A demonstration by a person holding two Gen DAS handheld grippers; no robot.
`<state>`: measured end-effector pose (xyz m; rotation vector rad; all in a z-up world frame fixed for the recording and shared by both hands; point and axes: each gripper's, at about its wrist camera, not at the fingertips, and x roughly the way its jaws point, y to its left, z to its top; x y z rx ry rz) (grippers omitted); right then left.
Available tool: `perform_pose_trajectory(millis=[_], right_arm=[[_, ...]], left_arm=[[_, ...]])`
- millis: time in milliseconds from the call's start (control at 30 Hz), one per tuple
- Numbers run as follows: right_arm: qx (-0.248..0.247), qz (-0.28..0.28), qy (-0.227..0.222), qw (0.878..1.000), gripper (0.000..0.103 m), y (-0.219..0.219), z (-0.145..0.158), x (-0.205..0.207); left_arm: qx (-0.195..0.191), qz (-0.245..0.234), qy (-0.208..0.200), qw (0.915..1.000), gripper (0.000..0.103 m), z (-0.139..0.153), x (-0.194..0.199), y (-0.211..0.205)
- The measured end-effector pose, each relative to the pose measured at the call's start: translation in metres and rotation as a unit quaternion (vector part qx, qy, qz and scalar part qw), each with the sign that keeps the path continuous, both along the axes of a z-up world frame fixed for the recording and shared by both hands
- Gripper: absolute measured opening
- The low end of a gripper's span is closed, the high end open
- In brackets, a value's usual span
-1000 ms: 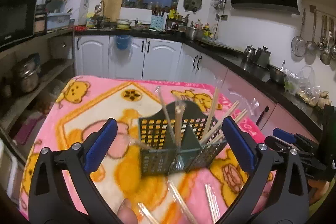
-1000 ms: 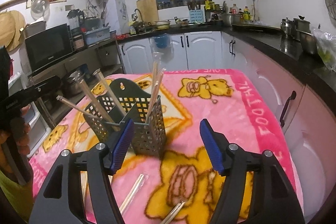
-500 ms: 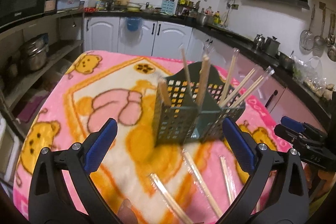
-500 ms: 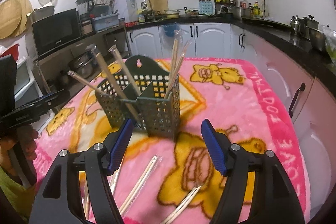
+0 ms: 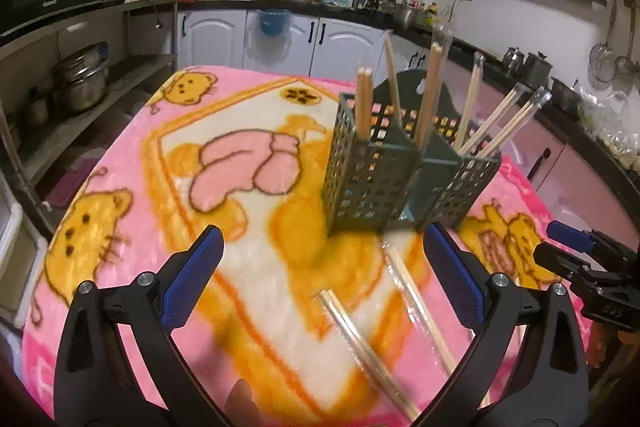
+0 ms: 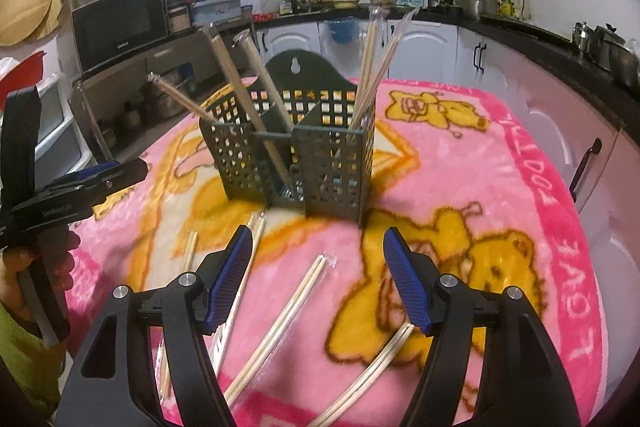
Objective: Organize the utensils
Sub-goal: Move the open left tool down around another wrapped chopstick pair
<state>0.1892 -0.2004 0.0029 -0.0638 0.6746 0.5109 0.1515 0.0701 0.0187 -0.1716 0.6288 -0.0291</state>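
- Your table, draped in a pink cartoon blanket [image 5: 120, 155], fills the lower half of both wrist views, with the kitchen counters curving behind along the top.
- The green perforated utensil caddy [image 6: 296, 163] stands upright at centre frame in the right view and right of centre in the left view; wrapped chopsticks [image 6: 248, 99] already lean out of its compartments.
- Your left gripper [image 5: 324, 283] sits low in its frame with its blue pads spread wide and nothing between them; the caddy lies just beyond its right pad.
- Your right gripper [image 6: 318, 279] likewise holds its fingers apart, empty, at the bottom centre of its frame.
- Loose wrapped chopstick pairs [image 6: 280, 323] lie flat on the blanket in the lower centre of the right view, one pair running up between the right gripper's pads; two more [image 5: 372, 351] show at lower right of the left view.
- The step in hand looks like the reach for the next loose pair, several still unsorted.
- Next you need to lower one gripper over a single pair, close across its width, lift it clear, and tip it upright into a compartment without knocking the leaning ones.
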Motion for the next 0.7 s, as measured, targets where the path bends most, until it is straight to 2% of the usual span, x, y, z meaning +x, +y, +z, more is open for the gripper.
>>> perform_pose_trajectory(millis=[167,333,400,467,567,633,700], right_arm=[[-0.004,0.005,0.015,1.000,0.066,0.004,-0.010,-0.001],[-0.001,0.012,0.046,0.999,0.065,0.006,-0.023,0.002],[0.000,0.013,0.060,0.998,0.065,0.007,-0.029,0.005],[0.002,0.012,0.071,0.997,0.064,0.007,-0.032,0.009],[0.005,0.018,0.092,0.996,0.058,0.010,-0.039,0.017],[0.007,0.019,0.110,0.994,0.052,0.012,-0.046,0.024],[0.008,0.019,0.128,0.992,0.051,0.015,-0.053,0.033]], left_arm=[[-0.011,-0.016,0.018,0.9997,0.092,-0.013,-0.003,-0.001],[-0.038,-0.042,0.058,0.9967,0.092,-0.033,0.001,-0.007],[-0.043,-0.043,0.068,0.9958,0.085,-0.039,0.002,-0.009],[-0.057,-0.051,0.084,0.9935,0.070,-0.047,0.004,-0.010],[-0.092,-0.062,0.121,0.9865,0.056,-0.061,0.010,-0.009],[-0.101,-0.058,0.141,0.9831,0.054,-0.072,0.013,-0.009],[-0.105,-0.054,0.155,0.9808,0.054,-0.079,0.018,-0.009]])
